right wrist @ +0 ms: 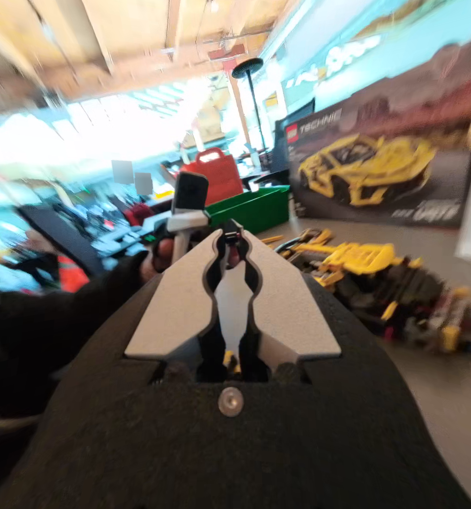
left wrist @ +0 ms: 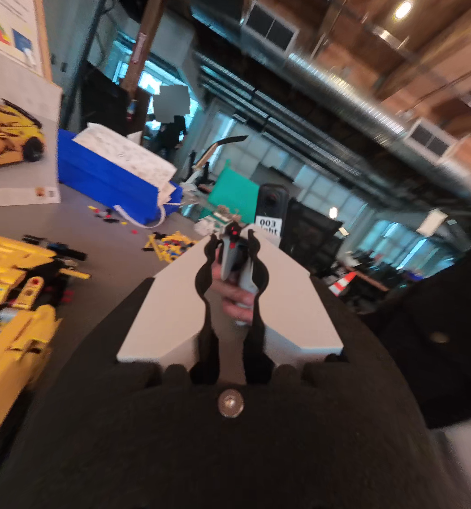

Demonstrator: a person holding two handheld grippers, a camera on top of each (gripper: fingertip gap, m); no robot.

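- Left wrist view: a small black and red piece [left wrist: 233, 232] is pinched at the tips of the left gripper [left wrist: 232, 237], above the table [left wrist: 113, 253].
- Right gripper [right wrist: 231, 237]: jaws are closed narrowly on a small black piece [right wrist: 231, 230], near the yellow toy car [right wrist: 361, 264].

Matt grey table [left wrist: 113, 248], glossy cardboard box [right wrist: 380, 165]

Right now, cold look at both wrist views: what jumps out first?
The two grippers face each other in mid-air, tips almost meeting around a small black piece with red spots: left gripper, right gripper. Below them, a half-built yellow brick car sprawls on the grey table among loose yellow and black parts. Behind it stands the big set box with a yellow car picture, beside a green bin.
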